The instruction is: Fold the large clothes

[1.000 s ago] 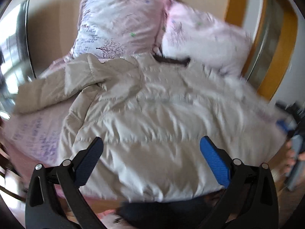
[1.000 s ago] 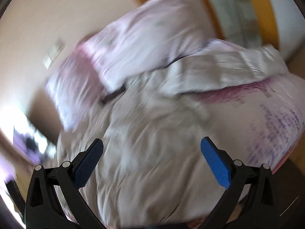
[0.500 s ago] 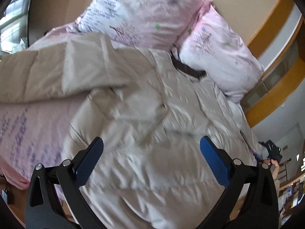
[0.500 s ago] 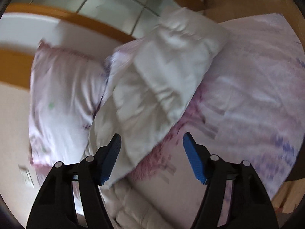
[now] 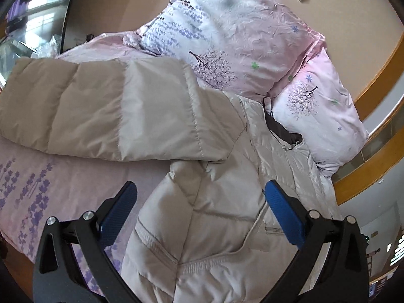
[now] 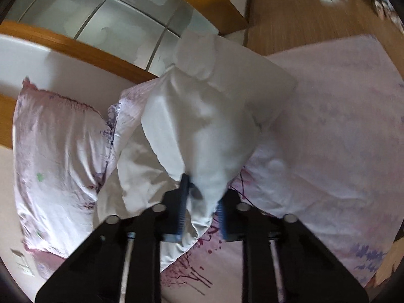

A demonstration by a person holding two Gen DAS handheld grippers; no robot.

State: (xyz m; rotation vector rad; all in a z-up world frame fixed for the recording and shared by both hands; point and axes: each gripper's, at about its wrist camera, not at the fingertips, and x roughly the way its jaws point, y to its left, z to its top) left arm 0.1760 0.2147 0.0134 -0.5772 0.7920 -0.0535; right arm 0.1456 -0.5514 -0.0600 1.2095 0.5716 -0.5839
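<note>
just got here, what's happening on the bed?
A person with two handheld grippers is folding a beige puffer jacket spread on the bed below two pillows. The right claw is shut on one sleeve near its end. The left claw is open above the jacket's body, holding nothing. The other sleeve lies stretched out sideways.

A pink floral bed carries two pillows and a beige puffer jacket.

Beige puffer jacket spread on bed
</note>
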